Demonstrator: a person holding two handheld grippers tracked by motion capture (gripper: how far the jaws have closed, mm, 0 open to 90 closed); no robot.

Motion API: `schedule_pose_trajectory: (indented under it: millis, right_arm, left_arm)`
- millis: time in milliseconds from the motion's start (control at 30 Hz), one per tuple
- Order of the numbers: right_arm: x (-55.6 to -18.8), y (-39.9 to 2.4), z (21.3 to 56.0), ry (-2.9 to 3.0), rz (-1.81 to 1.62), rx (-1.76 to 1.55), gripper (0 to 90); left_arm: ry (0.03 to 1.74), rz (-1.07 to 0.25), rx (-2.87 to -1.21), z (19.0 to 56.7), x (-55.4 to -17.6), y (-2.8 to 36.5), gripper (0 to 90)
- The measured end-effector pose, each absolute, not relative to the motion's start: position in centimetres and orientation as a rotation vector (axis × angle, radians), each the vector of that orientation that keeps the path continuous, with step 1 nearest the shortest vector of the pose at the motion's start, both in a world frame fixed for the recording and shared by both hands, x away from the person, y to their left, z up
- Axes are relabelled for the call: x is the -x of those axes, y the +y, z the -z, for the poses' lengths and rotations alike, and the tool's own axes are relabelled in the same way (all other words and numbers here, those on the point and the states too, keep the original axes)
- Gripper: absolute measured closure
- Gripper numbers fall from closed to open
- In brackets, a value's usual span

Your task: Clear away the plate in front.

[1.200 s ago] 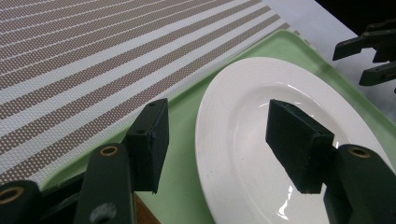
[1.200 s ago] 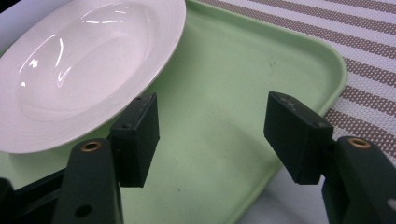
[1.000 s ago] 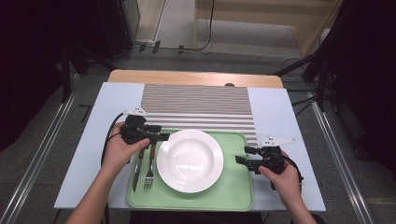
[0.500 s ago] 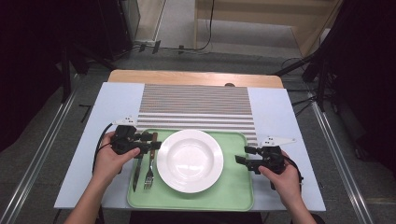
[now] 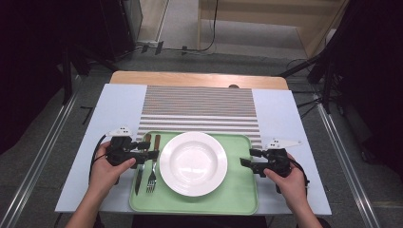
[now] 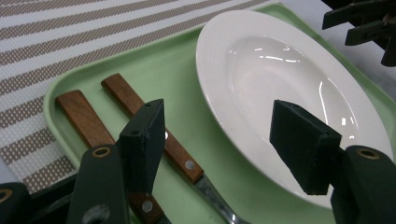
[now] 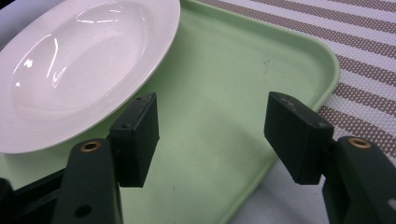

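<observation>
My left claw (image 5: 153, 155) stands wide; its jaws have just been opening, and nothing is pressed between them. In the left gripper view the fork (image 6: 154, 135) passes under the gap, and my own jaw hides the lower part of the knife (image 6: 86, 122); both blades are cut off at the bottom edge. From above, the knife (image 5: 141, 164) and fork (image 5: 153, 166) lie side by side at 9 o'clock of the plate (image 5: 193, 163), and my claw covers the middle of their wooden handles. The handles are brown, flat, with metal rivets. The plate is white, round, glossy, with fine rings on its rim. It sits on a pale green tray (image 5: 237, 199) with rounded corners. My right claw (image 5: 246, 159) is also wide and empty, at 3 o'clock of the plate, over the tray's edge.
</observation>
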State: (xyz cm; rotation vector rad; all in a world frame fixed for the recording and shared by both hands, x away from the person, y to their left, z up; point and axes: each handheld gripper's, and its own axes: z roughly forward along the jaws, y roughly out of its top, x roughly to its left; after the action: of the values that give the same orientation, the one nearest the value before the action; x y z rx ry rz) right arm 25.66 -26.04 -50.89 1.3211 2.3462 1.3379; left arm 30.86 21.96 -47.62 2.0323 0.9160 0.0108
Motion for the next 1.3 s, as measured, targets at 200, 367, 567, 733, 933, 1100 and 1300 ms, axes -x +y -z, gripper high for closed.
schedule_pose_trajectory:
  millis: [200, 367, 567, 733, 933, 1100, 1300]
  right_arm:
    - [-25.5, -26.0, 50.8, 2.361, -1.337, -1.312, 34.0]
    - [-25.3, -26.1, 50.6, 2.349, -1.348, -1.314, 33.9]
    - [-25.2, -26.2, 50.6, 2.346, -1.342, -1.32, 33.9]
    - [-25.3, -26.2, 50.7, 2.351, -1.331, -1.316, 33.8]
    - [-25.1, -26.5, 50.8, 2.348, -1.326, -1.318, 33.9]
    - [-24.6, -26.8, 51.1, 2.352, -1.315, -1.329, 33.9]
    - [-24.7, -27.0, 51.1, 2.347, -1.319, -1.331, 33.9]
  left_arm:
    - [0.922, -0.004, -2.042, 47.9, -30.2, 22.5, 35.7]
    - [0.937, -0.012, -2.047, 48.2, -29.7, 23.1, 35.7]
    - [0.958, -0.01, -2.042, 48.6, -29.0, 24.3, 35.7]
    - [0.981, -0.024, -2.056, 49.0, -28.7, 25.1, 35.6]
    - [0.997, -0.045, -2.06, 49.2, -28.6, 25.9, 35.7]
    - [1.021, -0.044, -2.057, 49.5, -28.8, 26.4, 35.6]
    - [1.037, -0.04, -2.054, 49.7, -29.0, 26.7, 35.6]
